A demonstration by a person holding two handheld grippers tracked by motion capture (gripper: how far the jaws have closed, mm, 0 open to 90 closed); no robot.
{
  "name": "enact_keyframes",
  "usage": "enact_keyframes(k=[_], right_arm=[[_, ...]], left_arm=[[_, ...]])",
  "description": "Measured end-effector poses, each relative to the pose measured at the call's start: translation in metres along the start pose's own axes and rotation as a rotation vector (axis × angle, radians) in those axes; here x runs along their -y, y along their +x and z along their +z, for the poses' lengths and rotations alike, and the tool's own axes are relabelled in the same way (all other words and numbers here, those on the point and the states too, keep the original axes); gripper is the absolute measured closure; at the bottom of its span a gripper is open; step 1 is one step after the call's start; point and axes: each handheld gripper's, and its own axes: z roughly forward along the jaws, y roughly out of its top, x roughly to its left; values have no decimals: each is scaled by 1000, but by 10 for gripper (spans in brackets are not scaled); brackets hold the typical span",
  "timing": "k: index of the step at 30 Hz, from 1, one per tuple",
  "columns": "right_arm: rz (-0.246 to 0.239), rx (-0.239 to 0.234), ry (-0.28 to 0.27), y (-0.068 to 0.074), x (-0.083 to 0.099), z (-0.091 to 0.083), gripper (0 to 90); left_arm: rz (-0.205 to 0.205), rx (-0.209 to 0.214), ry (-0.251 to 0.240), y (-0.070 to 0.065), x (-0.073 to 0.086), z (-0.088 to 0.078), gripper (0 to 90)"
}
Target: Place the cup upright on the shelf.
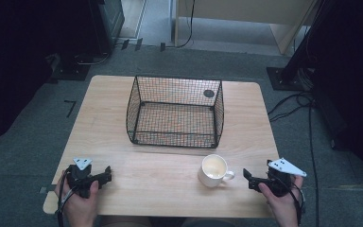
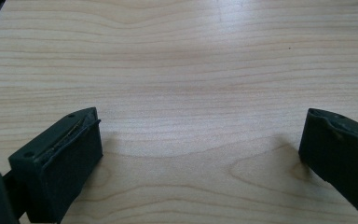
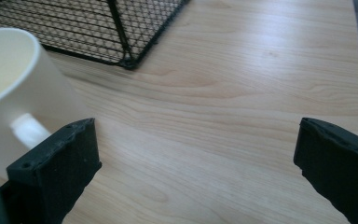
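Observation:
A white mug (image 1: 213, 170) stands upright on the wooden table (image 1: 146, 179), its handle turned right; it looks empty. Behind it sits a black wire basket (image 1: 175, 111), nothing inside. My right gripper (image 1: 246, 178) rests just right of the mug, open, with bare wood between its jaws; in the right gripper view (image 3: 198, 154) the mug (image 3: 14, 93) stands beside the left jaw and the basket (image 3: 84, 23) corner lies beyond. My left gripper (image 1: 107, 174) sits at the near left edge, open over bare table (image 2: 191, 93).
A small dark round mark (image 1: 209, 93) lies on the table behind the basket's right wall. Cables (image 1: 288, 106) trail over the floor to the right, and dark stands flank the table. Bare wood lies between the two grippers.

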Motion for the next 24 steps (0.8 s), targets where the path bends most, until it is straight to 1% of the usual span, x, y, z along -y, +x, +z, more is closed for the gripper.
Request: enact_keyframes(k=[1, 2, 6, 8, 9, 10, 11, 13, 14, 15, 16, 17, 18, 19, 21, 22, 23, 24], right_arm=[[-7, -26, -10, 2, -1, -2, 0], [-7, -26, -10, 2, -1, -2, 0], [-43, -81, -19, 12, -3, -2, 38], [-62, -96, -23, 16, -2, -1, 71], [-72, -111, -22, 18, -2, -1, 78], [-72, -111, -22, 18, -2, -1, 78], [-80, -127, -23, 20, -3, -1, 88], [-79, -163, -26, 23, -3, -1, 112], [-88, -194, -31, 26, -3, -2, 136], [-88, -194, -31, 26, -3, -2, 136], [-95, -213, -28, 27, -3, -1, 141], [-114, -234, -19, 30, -3, 1, 147], [-114, -234, -19, 30, -3, 1, 147], [-135, -248, -16, 33, -1, 2, 193], [-142, -273, -12, 35, 0, 4, 251], [-142, -273, -12, 35, 0, 4, 251], [-146, -294, -8, 35, 1, 6, 346], [-146, -294, -8, 35, 1, 6, 346]], left_arm=[[-1, 0, -1, 0, 0, 0, 0], [0, 0, -1, 0, 0, 0, 0], [-1, 0, -1, 0, 0, 0, 0], [-1, 0, -1, 0, 0, 0, 0], [-1, 0, -1, 0, 0, 0, 0], [-1, 0, -1, 0, 0, 0, 0], [-1, 0, 0, 0, 0, 0, 0], [-1, -1, 0, 0, 0, 0, 0], [-3, -2, -2, -1, -1, 1, 0], [-3, -2, -2, -1, -1, 1, 0], [-3, -2, -1, -1, -1, 1, 0], [-3, -2, -1, -1, -1, 1, 0], [-3, -2, -1, -1, -1, 1, 0], [-3, -2, -1, -1, -1, 1, 0], [-3, -2, -1, -1, -1, 1, 0], [-3, -2, -1, -1, -1, 1, 0], [-3, -3, -1, -1, -1, 1, 0], [-3, -3, -1, -1, -1, 1, 0]])
